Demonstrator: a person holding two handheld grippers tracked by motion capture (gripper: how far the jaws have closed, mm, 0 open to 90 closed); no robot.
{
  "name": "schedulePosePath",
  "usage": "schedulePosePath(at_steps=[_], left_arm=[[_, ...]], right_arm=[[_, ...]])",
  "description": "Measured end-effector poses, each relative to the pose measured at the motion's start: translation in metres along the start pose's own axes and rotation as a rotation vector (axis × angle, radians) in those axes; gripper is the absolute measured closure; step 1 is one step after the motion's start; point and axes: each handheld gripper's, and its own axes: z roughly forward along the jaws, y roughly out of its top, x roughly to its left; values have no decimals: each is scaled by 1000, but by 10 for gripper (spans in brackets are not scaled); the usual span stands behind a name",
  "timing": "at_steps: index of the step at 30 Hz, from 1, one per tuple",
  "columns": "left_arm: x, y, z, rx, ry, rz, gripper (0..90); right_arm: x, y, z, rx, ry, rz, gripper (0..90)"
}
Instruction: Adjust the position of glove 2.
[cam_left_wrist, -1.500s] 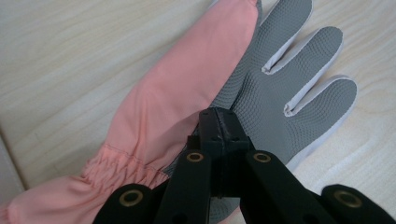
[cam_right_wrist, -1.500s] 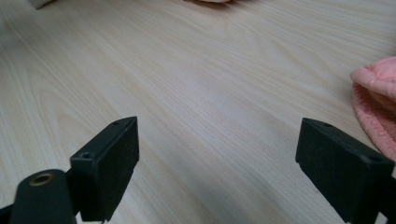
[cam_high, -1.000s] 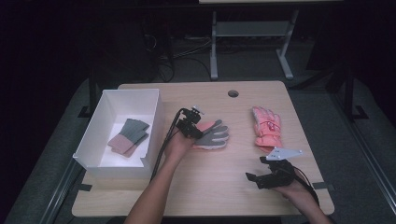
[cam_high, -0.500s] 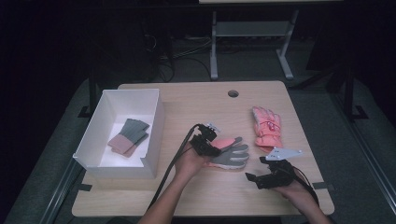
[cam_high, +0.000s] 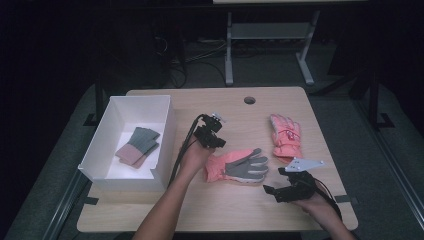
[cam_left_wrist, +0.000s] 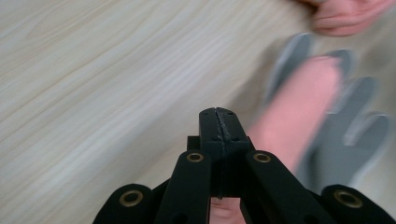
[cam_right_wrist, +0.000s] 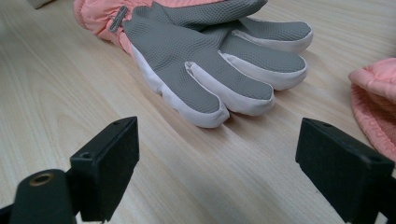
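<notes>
Resting at the near right edge of the table (cam_high: 150, 210): the right gripper (cam_high: 270, 190), jaws spread wide apart with nothing between them, aiming left toward the glove's fingertips.

Lying palm up just beyond it, near the middle of the table: a pink glove with a grey palm (cam_high: 237, 167), cuff pointing left, fingers pointing right (seen up close in the right gripper view, grey textured palm and white-edged fingers (cam_right_wrist: 210, 60)).

Sitting right at the cuff end of that glove: the left hand (cam_high: 192, 156), holding the left gripper (cam_high: 220, 144) a little above the table; jaws pressed together in the left gripper view (cam_left_wrist: 218, 122), nothing pinched between the tips, the glove showing blurred to the right behind them (cam_left_wrist: 322, 121).

Lying farther off to the right, well apart from the first: a second pink glove (cam_high: 285, 136), back up, fingers pointing to the far side.

Standing along the left side of the table: a white box (cam_high: 165, 150), holding a folded pair of grey-and-pink knitted items (cam_high: 137, 146) on its floor.

Showing near the far edge: a round hole (cam_high: 249, 100) in the tabletop.
</notes>
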Motion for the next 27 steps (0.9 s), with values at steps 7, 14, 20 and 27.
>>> schedulePosePath(at_steps=[7, 14, 20, 27], left_arm=[[16, -13, 14, 80, 25, -29, 900], [5, -38, 11, 95, 5, -15, 900], [-14, -62, -2, 69, -49, 8, 900], [-32, -72, -4, 62, -107, 42, 900]], right_arm=[[-3, -1, 0, -2, -2, -2, 132], [-1, -2, -4, -2, -4, 1, 132], [-1, -12, -11, 20, -3, -7, 132], [-5, -22, -22, 20, -21, -1, 132]])
